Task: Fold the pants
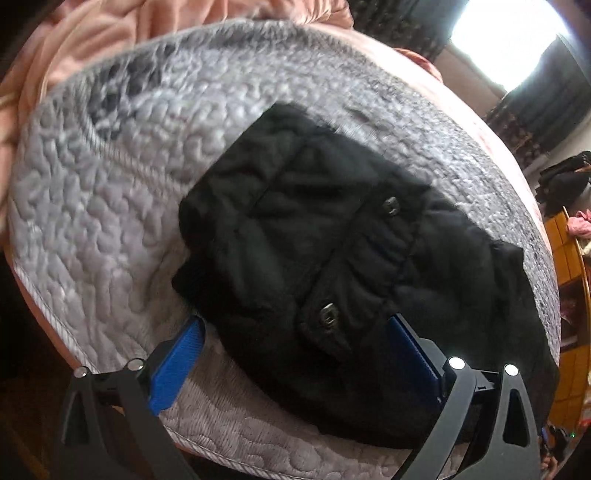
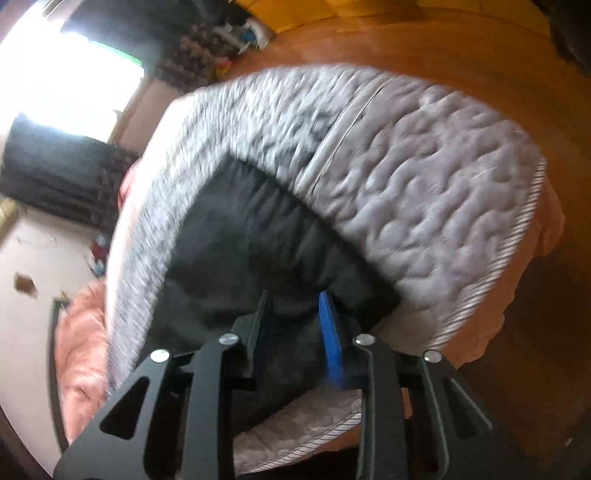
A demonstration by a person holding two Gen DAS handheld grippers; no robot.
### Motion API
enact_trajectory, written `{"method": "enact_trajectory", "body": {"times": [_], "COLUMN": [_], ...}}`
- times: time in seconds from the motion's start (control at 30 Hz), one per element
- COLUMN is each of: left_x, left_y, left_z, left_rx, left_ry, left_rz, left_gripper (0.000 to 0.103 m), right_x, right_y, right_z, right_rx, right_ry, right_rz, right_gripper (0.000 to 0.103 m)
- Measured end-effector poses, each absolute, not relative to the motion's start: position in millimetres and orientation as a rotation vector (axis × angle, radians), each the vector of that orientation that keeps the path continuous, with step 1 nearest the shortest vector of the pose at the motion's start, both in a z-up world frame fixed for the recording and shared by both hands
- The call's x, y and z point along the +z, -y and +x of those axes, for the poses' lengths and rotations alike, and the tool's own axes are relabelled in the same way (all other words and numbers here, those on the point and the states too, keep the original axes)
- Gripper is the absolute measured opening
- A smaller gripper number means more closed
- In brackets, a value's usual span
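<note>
- The black pants (image 1: 332,280) look like soft, thick, limp cloth. I judge them light enough to lift with one pinch but prone to sag and slump, so a fold will hold only if the layers are carried flat and laid down together.
- The fabric looks matte and slightly fuzzy, not slippery, so a pinch on a doubled edge should hold.
- Best holds, in my view: the thick gathered band beside the two metal snaps, or the near corners of the bundle, where several layers stack. A single loose layer would pull out of shape.
- The pants lie in a compact, already partly folded heap on the grey quilted mat (image 1: 96,229), nearer its front edge than its far edge. The mat rests on a bed with a pink cover (image 1: 110,33).
- Looks: all black, puckered waistband, a flap or pocket panel with two small dark metal snaps, a ribbed cuff poking out on the side toward the pink cover.
- The left gripper (image 1: 299,336) has its jaws spread wide, straddling the near edge of the pants without pinching them.
- The right gripper (image 2: 295,306) has its jaws fairly close together with black cloth between them. The view is motion-blurred, so I cannot tell whether they actually clamp it.
</note>
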State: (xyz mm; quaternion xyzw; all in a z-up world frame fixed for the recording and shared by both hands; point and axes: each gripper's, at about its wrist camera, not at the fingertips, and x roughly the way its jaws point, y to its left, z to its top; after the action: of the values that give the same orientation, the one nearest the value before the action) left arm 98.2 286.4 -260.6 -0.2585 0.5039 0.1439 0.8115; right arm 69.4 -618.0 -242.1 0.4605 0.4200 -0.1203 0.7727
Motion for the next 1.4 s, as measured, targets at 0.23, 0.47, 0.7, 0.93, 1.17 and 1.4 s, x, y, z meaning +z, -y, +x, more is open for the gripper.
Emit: {"method": "enact_trajectory", "body": {"times": [0.23,0.47,0.7,0.93,1.17,1.4], "left_x": [-264.1,-255.0,-256.4,-259.3,-259.9,-261.6], "left_y": [-285.8,-277.5,-270.1,-264.0,-258.6,-258.6], "left_z": [83.6,82.3,93.2,94.4,95.2,97.5], "left_rx": [0.281,0.270,0.271,0.292,0.310,0.344], "left_ry": [-1.032,-0.975,-0.984,-0.974,-0.952,-0.941], "left_rz": [-0.594,-0.575,-0.542,-0.495,-0.487,-0.505], "left_gripper": [0.099,0.099,0.099,0.099,0.099,0.099], "right_x": [-246.0,-280.2,-298.7,-307.3,-303.2,-318.4], "right_y": [639.7,640.2,643.9,646.3,635.7,639.9], "right_z": [26.1,14.5,14.1,17.8,23.6,35.4], "right_rx": [-0.228,-0.179,-0.125,-0.016,0.107,0.096], "right_ry": [-0.825,-0.771,-0.726,-0.636,-0.567,-0.582], "right_rz": [1.181,1.318,1.365,1.409,1.369,1.409], "right_gripper": [0.066,0.069,0.069,0.069,0.064,0.050]}}
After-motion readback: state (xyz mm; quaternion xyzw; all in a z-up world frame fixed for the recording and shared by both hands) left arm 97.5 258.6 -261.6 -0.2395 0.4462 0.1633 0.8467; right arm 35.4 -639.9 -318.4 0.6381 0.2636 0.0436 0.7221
